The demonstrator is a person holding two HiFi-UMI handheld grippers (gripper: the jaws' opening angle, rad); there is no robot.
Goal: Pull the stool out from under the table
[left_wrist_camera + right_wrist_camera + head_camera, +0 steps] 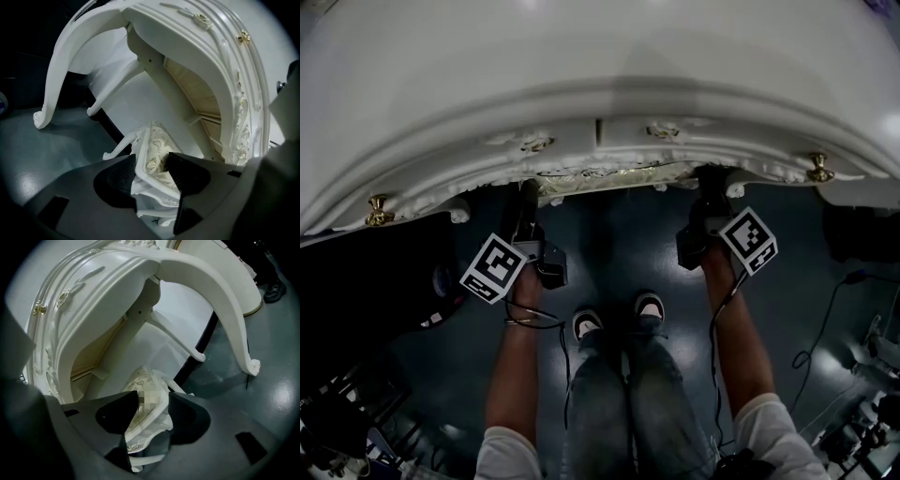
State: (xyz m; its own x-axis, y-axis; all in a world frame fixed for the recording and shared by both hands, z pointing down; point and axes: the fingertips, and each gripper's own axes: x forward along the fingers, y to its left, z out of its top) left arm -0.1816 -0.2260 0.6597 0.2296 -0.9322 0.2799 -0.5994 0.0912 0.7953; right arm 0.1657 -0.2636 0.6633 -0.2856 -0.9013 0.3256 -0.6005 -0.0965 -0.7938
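My left gripper (153,166) has its fingers (117,180) partway apart, and the stool (157,145) fills the gap. The white carved rim and a strip of cream patterned seat are pinched between the two black pads, both of which touch it. My right gripper (151,416) matches it, its fingers (187,420) the same moderate width apart and clamped on the opposite end of the rim. White carving hangs below the pads there.

In the head view both grippers reach forward and disappear under the front edge of the table (581,66), one on each side of the middle, with my forearms running back toward me. The stool sits tucked beneath the table, between its curved legs (49,89). From above only a thin cream and gold sliver of the seat edge shows, just below the table's carved apron. That edge runs left to right between my grippers, so the long axis lies across me, parallel to the table front.

In the left gripper view one curled stool leg (117,150) points down and outward to the dark floor (51,150). The seat slopes up and away from the pads in both gripper views, though I can't tell if the stool is truly tilted.

My shoes (619,319) stand on the floor just behind the grippers.
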